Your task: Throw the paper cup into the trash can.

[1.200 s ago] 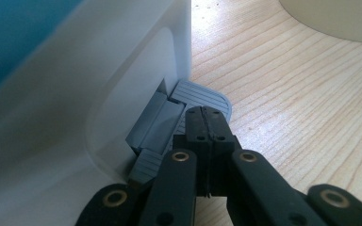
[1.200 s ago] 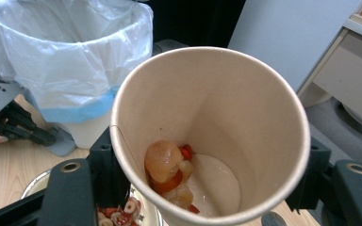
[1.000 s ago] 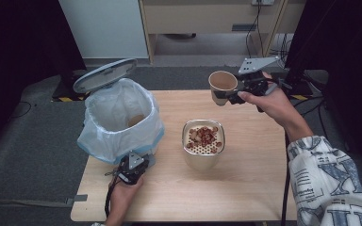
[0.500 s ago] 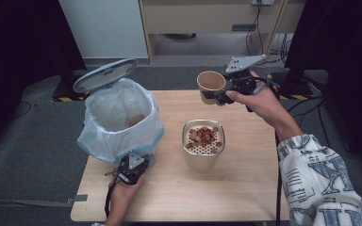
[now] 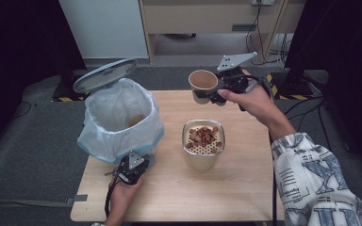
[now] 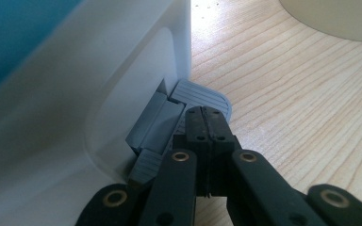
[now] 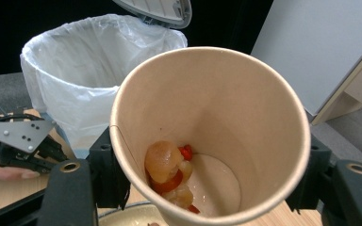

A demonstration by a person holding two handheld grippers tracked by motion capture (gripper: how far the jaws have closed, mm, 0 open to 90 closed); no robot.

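Paper cup [image 5: 202, 84] travels leftward, gripped around its sides by the right tool [image 5: 215, 92]; half a second earlier it sat further right, beyond the counter's far edge, and now it hangs above the far part of the counter [image 5: 245, 188]. Inside the cup, seen from the right gripper view, a few pieces of food [image 7: 169, 172] cling to the lower wall, amber and red. Just below and nearer the person than this tool stands a beige strainer pot [image 5: 203, 150] holding similar scraps. Well to the tool's left sits the lined bin [image 5: 120, 120], lid [image 5: 104, 74] raised.

Left tool [image 6: 207, 129] has not moved: its jaws are pressed together and rest on the bin's grey pedal [image 6: 202, 96], apparently holding the lid up, though the contact is hard to confirm.

The shift suggests the cup is on its way to be emptied, either into the strainer pot or the bin.
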